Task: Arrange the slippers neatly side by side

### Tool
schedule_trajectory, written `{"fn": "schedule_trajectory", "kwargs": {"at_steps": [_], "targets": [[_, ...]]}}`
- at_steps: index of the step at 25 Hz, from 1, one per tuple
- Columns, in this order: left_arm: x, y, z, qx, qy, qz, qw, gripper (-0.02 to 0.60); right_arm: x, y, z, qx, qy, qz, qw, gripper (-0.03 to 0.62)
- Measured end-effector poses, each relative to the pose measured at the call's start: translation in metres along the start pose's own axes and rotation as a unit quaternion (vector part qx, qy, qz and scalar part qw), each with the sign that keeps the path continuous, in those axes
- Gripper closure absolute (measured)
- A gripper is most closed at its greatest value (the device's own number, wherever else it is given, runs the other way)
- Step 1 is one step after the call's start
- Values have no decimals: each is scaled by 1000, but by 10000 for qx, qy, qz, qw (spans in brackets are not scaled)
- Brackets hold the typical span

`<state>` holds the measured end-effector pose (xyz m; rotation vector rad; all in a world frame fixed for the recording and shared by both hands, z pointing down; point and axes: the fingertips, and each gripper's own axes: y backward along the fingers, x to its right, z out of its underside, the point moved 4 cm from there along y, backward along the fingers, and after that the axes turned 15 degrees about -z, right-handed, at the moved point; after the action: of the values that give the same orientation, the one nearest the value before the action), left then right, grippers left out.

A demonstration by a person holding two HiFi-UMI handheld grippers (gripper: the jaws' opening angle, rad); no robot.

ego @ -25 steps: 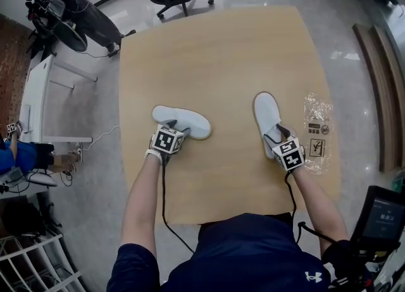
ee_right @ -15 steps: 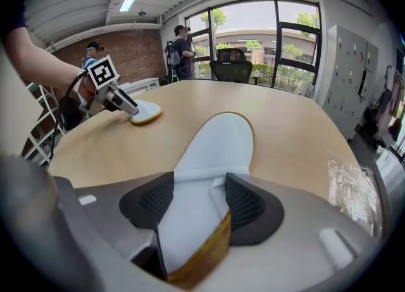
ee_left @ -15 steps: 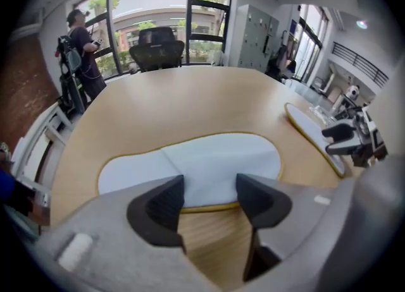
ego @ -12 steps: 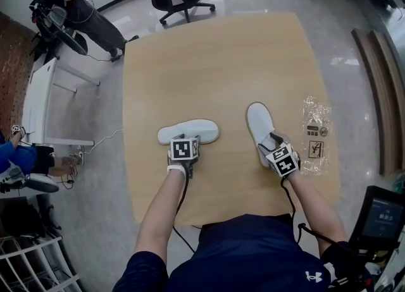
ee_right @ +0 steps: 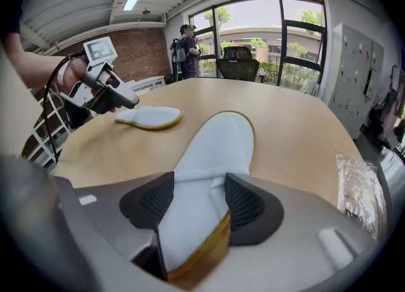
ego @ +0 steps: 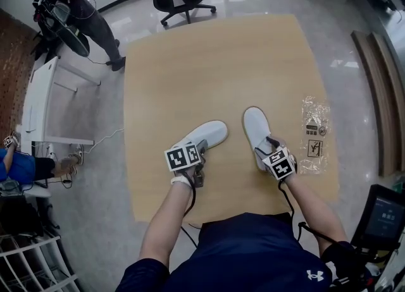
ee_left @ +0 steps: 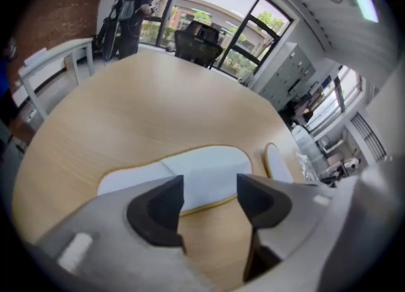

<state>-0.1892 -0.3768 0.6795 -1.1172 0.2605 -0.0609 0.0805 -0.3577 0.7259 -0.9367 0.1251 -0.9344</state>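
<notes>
My right gripper (ee_right: 193,207) is clamped on the heel of the right slipper (ego: 255,128), which lies on the table (ego: 221,63), toe away from me; my left gripper (ee_left: 209,203) stands open and empty just behind the left slipper (ee_left: 190,169), which lies slanted towards its mate; I judge it needs swinging parallel, heels level; both forearms reach forward, low

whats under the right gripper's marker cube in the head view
The heel end of the right slipper, pinched between the right gripper's jaws, with the wooden table beneath. From the head view the gripper covers the grip itself.
</notes>
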Motion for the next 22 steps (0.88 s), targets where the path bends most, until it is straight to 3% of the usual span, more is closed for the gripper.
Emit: {"fn": "schedule_trajectory", "kwargs": {"at_steps": [2, 3, 4, 5, 7, 8, 9, 10, 13, 15, 17, 20, 22], "targets": [[4, 13, -11, 330, -858, 44, 9958, 318, 2, 1, 0, -31, 27, -50, 10000, 333], [6, 15, -14, 434, -1548, 88, 9870, 318, 3, 1, 0, -38, 26, -65, 10000, 333], [7, 14, -14, 500, -2369, 146, 9701, 317, 3, 1, 0, -39, 18, -75, 10000, 335], [6, 8, -12, 553, -3234, 188, 9445, 301, 3, 1, 1, -34, 7, -83, 10000, 335], [-3, -9, -10, 643, -4674, 198, 8815, 279, 4, -1, 0, -14, -19, -96, 10000, 335], [-7, -15, -10, 638, -5109, 218, 8570, 279, 5, -1, 0, -3, -35, -101, 9999, 336], [-11, -20, -11, 571, -5346, 271, 8427, 279, 5, -1, 0, 6, -53, -106, 9999, 338], [-13, -24, -10, 445, -5431, 347, 8378, 280, 6, 0, 1, 13, -73, -110, 9999, 340], [-19, -36, 1, 23, -5360, 454, 8430, 303, 6, 1, 2, 39, -131, -122, 9998, 347], [-22, -40, 8, -25, -5248, 387, 8503, 335, 6, 1, 2, 83, -188, -141, 9997, 353], [-22, -39, 11, 38, -4977, 298, 8668, 345, 7, 1, 0, 135, -241, -147, 9995, 363], [-19, -30, 15, 26, -4294, 266, 9027, 347, 7, 4, -1, 166, -248, -104, 9995, 376], [-14, -22, 21, -48, -3912, 310, 9198, 347, 5, 5, -2, 132, -170, -46, 9998, 378]]}}
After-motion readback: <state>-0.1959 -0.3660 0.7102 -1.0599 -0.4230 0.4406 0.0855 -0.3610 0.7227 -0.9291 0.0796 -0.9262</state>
